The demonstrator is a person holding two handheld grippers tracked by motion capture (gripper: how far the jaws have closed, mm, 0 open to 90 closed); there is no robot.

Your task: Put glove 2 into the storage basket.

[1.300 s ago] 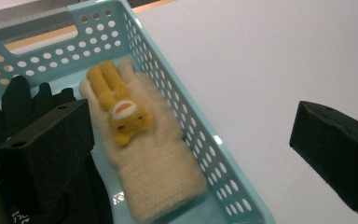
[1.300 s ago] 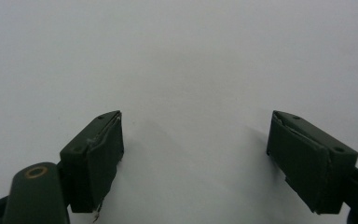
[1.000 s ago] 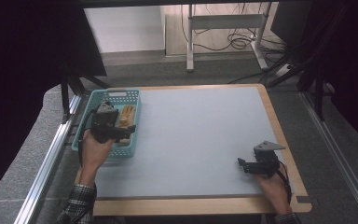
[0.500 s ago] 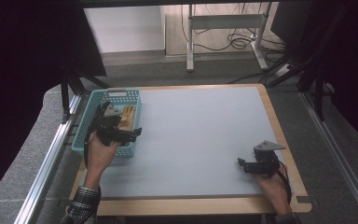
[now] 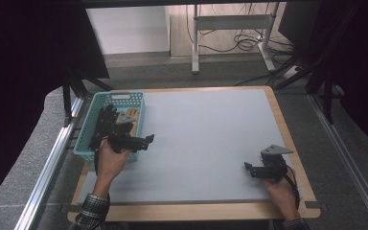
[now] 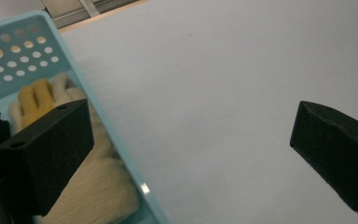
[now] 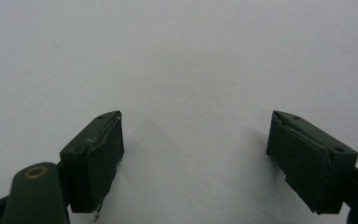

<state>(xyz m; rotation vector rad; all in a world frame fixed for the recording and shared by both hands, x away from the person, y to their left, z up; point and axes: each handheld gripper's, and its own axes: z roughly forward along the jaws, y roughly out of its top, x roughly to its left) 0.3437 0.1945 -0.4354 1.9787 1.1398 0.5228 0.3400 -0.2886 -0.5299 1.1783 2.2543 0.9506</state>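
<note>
A light blue perforated basket (image 5: 120, 97) stands at the table's left edge. It holds a cream knitted glove (image 6: 98, 186) with a yellow part (image 6: 35, 95), and some dark items (image 5: 106, 117). My left gripper (image 5: 143, 142) hovers over the basket's right rim and points out over the table. In the left gripper view it (image 6: 191, 121) is open and empty, with one jaw above the glove and the other above the mat. My right gripper (image 5: 247, 168) rests low at the front right of the table. Its own view shows it (image 7: 196, 121) open, with bare mat between the jaws.
A pale grey mat (image 5: 206, 134) covers the wooden-edged table (image 5: 196, 211). A metal rail (image 5: 52, 163) runs along the left side. Beyond the far edge are a desk frame (image 5: 230, 21) and cables on the floor.
My left gripper has moved from over the basket's inside to the right and nearer the person, and is now above the right rim. The right gripper has stayed still.
</note>
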